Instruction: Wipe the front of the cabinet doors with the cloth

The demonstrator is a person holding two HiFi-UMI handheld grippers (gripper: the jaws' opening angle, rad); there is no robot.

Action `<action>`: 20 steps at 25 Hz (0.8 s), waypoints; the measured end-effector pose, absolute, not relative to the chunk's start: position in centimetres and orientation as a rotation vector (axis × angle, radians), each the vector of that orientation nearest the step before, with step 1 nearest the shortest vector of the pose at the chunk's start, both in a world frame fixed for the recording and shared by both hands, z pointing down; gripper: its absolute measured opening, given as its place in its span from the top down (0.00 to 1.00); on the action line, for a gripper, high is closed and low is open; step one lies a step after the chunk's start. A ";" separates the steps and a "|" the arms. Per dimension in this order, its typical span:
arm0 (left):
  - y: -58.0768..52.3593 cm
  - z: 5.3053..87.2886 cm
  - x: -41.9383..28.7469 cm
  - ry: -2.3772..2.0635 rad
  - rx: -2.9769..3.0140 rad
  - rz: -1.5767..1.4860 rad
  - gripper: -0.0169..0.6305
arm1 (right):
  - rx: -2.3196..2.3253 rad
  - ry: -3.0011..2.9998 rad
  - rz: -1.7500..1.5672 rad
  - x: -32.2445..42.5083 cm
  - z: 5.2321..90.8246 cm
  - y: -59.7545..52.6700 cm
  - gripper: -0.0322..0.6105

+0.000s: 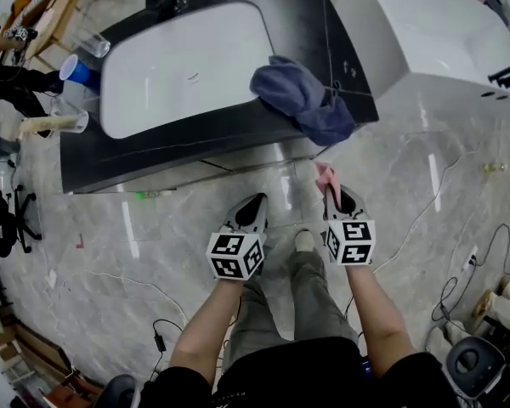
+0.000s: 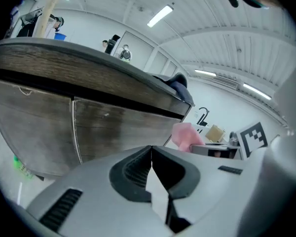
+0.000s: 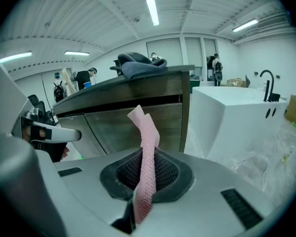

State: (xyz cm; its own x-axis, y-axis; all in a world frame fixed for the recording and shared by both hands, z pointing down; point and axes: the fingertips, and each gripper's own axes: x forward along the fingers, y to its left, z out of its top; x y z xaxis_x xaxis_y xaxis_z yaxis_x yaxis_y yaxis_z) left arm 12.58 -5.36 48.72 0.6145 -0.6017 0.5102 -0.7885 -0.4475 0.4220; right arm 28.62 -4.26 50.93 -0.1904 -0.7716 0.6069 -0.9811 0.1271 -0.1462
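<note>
Cloth (image 3: 148,132), perhaps waffle-knit, in right gripper (image 3: 144,156)

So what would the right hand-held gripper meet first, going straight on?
Most likely the cabinet door front; the pink cloth clamped in the right hand-held gripper would touch it first. Depth is unclear.

Fabric (image 1: 302,96) on counter (image 1: 153,147) above cabinet doors (image 2: 118,127)
</note>
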 end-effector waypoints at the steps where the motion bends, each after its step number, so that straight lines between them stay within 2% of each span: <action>1: -5.3 48.1 12.1 -1.096 2.204 0.373 0.96 | 1.695 -2.037 0.740 28.2 50.3 -4.2 0.89; 20: -2.8 40.3 -0.5 -1.316 2.160 0.260 0.96 | 1.560 -2.214 0.675 17.2 41.6 -2.3 0.89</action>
State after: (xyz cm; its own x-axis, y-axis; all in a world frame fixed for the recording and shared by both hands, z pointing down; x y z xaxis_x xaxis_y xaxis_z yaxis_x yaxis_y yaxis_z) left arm -0.53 -2.84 40.32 0.4915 -0.7453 0.4505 -0.8607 -0.3368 0.3817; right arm 17.19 -2.26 41.65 -0.3338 -0.7767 0.5341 -0.9426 0.2809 -0.1805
